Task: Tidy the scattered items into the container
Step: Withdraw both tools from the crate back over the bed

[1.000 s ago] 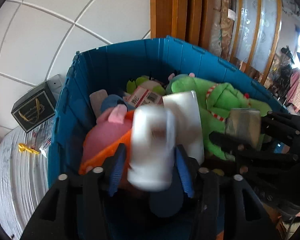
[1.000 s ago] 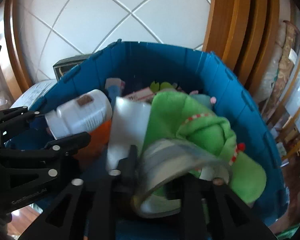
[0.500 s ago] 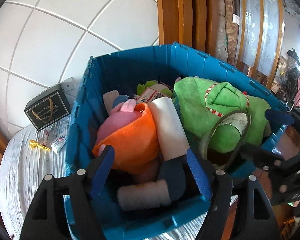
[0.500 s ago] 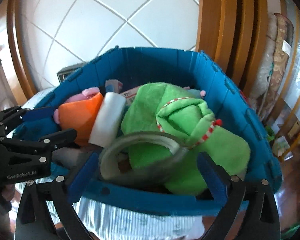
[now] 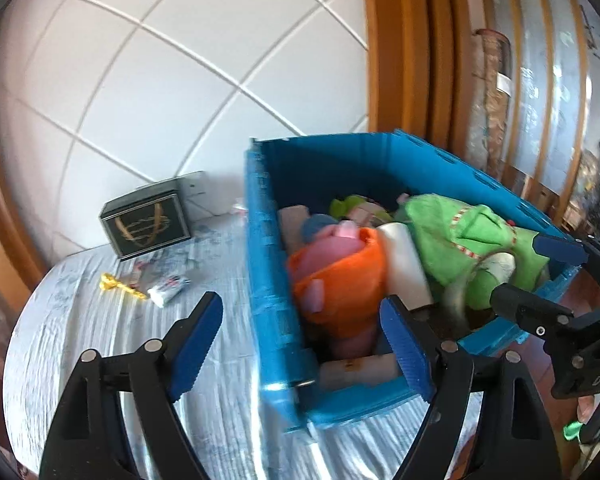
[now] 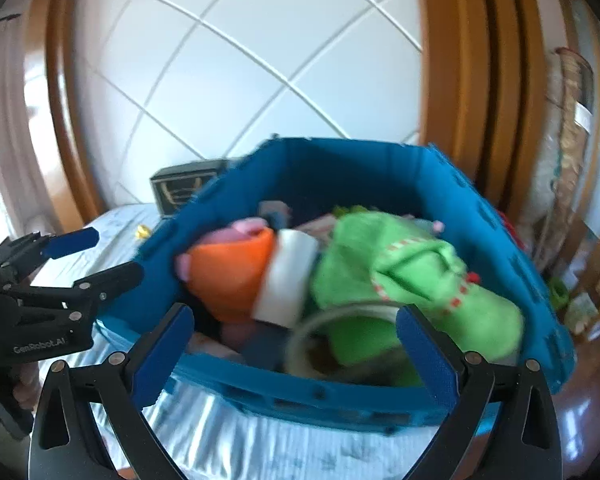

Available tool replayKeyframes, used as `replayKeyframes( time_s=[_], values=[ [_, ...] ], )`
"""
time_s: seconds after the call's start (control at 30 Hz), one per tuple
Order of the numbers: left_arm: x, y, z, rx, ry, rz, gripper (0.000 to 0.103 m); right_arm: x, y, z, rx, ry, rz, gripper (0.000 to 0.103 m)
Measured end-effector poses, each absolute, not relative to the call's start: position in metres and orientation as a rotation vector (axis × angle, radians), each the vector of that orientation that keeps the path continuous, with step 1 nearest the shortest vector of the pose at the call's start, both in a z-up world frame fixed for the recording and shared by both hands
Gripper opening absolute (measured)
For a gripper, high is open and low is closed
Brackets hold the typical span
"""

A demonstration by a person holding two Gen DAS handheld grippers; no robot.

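Observation:
The blue bin [image 5: 268, 280] [image 6: 340, 168] stands on the cloth-covered table, filled with a green plush [image 5: 460, 232] [image 6: 400, 264], an orange and pink plush [image 5: 340, 280] [image 6: 236, 268], a white bottle [image 5: 404, 264] [image 6: 288, 276] and a roll of tape [image 6: 300, 336]. My left gripper [image 5: 300, 320] [image 6: 108, 254] hovers at the bin's near left corner. Its jaws are opening, and no item sits between the pads. My right gripper [image 6: 294, 316] [image 5: 520, 268] stands wide open before the bin's near wall, holding nothing.
On the table left of the bin lie a yellow item [image 5: 114, 282] and a small white tube [image 5: 168, 288]. A black box [image 5: 148, 222] stands behind them against the tiled wall. Wooden frames rise behind the bin on the right.
The left gripper let go of the white bottle and the right let go of the tape roll; both now lie in the bin. Both grippers drew back, the left swinging leftward.

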State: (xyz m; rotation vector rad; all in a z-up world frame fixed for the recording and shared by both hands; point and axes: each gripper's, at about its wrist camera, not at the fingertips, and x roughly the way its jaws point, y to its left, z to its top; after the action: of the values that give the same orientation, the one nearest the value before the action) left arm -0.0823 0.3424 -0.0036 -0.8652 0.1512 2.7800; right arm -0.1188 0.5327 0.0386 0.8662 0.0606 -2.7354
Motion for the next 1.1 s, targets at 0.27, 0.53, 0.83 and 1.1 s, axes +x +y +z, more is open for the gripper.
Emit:
replayKeyframes(
  time_s=[0.27,0.53,0.83,1.1],
  values=[
    [-0.091,0.258,-0.010,-0.870,0.024,2.854,0.081,-0.124,0.455,0.057,0.775,0.130,-2.689,0.103],
    [-0.121,0.132,-0.035,-0.959,-0.043,2.875,0.081,-0.133,0.336,0.073,0.687,0.176,-2.664,0.103],
    [-0.171,-0.012,-0.083,-1.157,-0.061,2.882,0.081,-0.179,0.185,0.043,0.797,0.098,-2.600,0.103],
    [-0.228,-0.086,-0.136,-1.333,-0.141,2.873,0.081,-0.249,0.126,-0.023,1.099,0.115,-2.574,0.103]
  ],
)
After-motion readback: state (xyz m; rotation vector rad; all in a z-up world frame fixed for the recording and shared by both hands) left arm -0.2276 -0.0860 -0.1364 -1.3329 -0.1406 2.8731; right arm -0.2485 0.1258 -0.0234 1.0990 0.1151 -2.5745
